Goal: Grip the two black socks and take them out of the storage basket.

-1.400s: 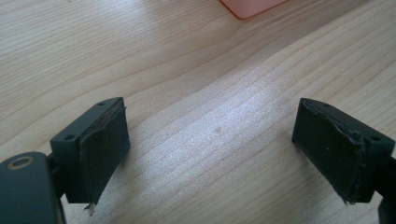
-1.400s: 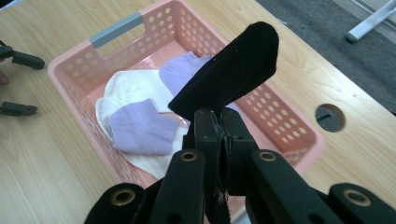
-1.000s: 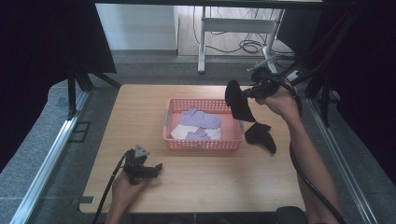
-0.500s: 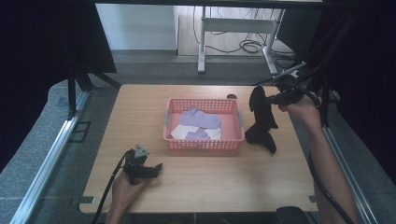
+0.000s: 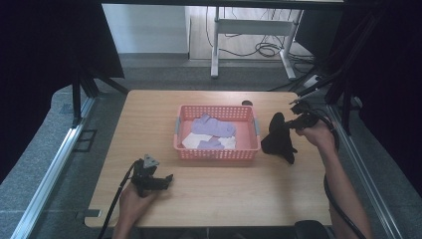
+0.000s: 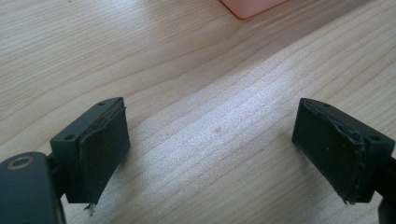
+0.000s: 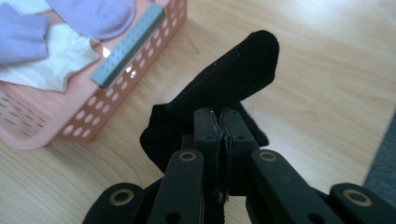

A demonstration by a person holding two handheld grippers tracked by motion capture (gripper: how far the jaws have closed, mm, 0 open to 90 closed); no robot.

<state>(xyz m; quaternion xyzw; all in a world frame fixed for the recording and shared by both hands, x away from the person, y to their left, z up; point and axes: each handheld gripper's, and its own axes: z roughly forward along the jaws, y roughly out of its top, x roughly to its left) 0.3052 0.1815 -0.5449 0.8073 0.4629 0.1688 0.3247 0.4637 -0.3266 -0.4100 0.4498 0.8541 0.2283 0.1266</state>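
resting near the table's (image 5: 149, 114) front left corner, the left gripper (image 5: 160, 181) is lying low on the wood in a hand (image 5: 133, 196), its cable trailing back toward the table edge. in the left gripper view its jaws are standing wide apart with nothing but bare wood grain between them, and a corner of the pink basket (image 6: 252, 5) is peeking in at the top. moving rightward in the high view, the pink basket (image 5: 217, 152) is sitting at the middle of the table, holding purple socks (image 5: 213, 125) and a white cloth (image 5: 195, 140); a grey handle strip (image 7: 128, 46) is running along its near rim in the right gripper view. just beside the basket's right side, a black sock (image 5: 277, 139) is hanging down from the right gripper (image 5: 289, 127), its lower end touching or nearly touching the wood, which i cannot tell apart. the right gripper view is showing the jaws clenched together on the black sock (image 7: 224, 88), with the fabric bunching up beyond them and one end sticking up toward the basket. the right hand (image 5: 316, 137) is holding that gripper above the table's right side, forearm reaching in from the lower right. beyond the table's far edge, cables (image 5: 259, 47) are lying on the floor.
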